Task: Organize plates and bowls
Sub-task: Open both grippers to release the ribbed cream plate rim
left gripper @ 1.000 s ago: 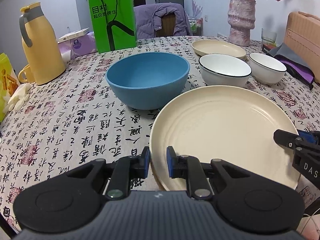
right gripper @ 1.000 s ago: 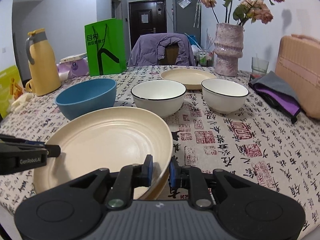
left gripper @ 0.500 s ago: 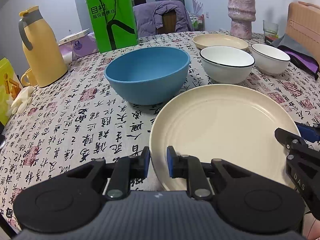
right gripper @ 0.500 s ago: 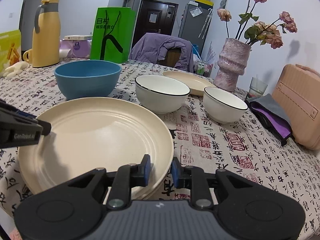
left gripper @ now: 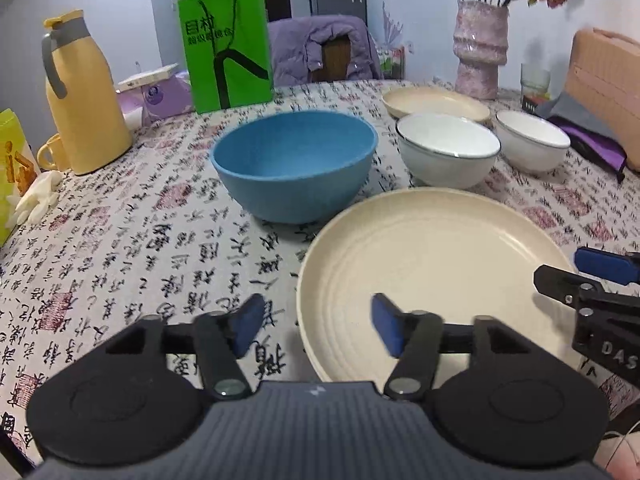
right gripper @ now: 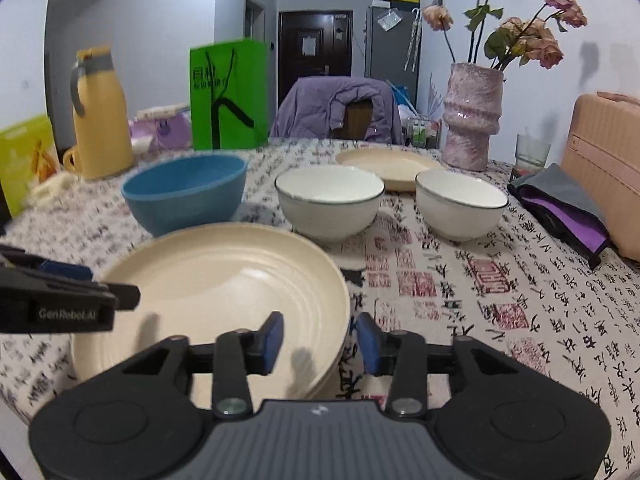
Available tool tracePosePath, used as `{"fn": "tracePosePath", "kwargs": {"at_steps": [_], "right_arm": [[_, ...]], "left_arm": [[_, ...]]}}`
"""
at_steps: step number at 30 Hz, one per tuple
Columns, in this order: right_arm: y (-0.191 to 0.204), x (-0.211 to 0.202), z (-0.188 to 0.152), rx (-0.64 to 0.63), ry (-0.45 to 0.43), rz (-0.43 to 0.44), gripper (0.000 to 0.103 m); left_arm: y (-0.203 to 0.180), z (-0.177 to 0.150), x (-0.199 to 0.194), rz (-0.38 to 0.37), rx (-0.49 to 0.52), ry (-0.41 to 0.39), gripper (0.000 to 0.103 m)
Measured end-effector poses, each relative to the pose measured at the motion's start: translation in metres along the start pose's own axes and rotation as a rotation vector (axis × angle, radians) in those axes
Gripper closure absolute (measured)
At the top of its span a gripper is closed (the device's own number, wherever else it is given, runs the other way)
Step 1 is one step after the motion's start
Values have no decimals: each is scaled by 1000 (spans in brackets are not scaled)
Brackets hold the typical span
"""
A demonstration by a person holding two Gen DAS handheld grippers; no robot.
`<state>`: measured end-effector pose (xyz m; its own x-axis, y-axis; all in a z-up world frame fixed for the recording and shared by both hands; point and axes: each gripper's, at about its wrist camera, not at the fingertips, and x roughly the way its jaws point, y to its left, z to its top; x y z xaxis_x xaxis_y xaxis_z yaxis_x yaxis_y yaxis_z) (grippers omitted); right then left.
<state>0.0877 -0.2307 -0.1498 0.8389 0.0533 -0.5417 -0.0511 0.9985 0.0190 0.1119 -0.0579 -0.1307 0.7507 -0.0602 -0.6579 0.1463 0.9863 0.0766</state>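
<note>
Plates and bowls are mostly unsorted: the large cream plate (left gripper: 432, 272) lies at the counter's near edge between both grippers' opening, unclamped fingers (left gripper: 246, 322), while the blue bowl (left gripper: 294, 166), 2 white bowls (right gripper: 330, 202) and the far plate (right gripper: 390, 162) sit apart.

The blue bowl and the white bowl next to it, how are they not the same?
The blue bowl is plain blue all over; the white bowl is glossy white with a thin dark line around its rim. The blue bowl looks wider and matte, while the white bowl is narrower and shiny. The blue bowl stands nearer the yellow jug; the white bowl stands by a second white bowl. Both stand upright and look empty on the printed tablecloth.
</note>
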Motion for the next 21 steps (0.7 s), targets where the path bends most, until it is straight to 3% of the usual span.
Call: {"fn": "tracePosePath", "kwargs": {"at_steps": [5, 8, 12, 21], "right_arm": [[-11, -9, 8, 45, -41, 35, 31], [-18, -15, 13, 71, -63, 47, 18], [-26, -20, 21, 92, -83, 52, 0], [-42, -26, 40, 123, -105, 59, 0]], "left_arm": [[6, 5, -12, -1, -16, -52, 17], [8, 8, -20, -11, -29, -89, 1], [11, 15, -31, -29, -60, -139, 0], [12, 33, -51, -60, -114, -198, 0]]}}
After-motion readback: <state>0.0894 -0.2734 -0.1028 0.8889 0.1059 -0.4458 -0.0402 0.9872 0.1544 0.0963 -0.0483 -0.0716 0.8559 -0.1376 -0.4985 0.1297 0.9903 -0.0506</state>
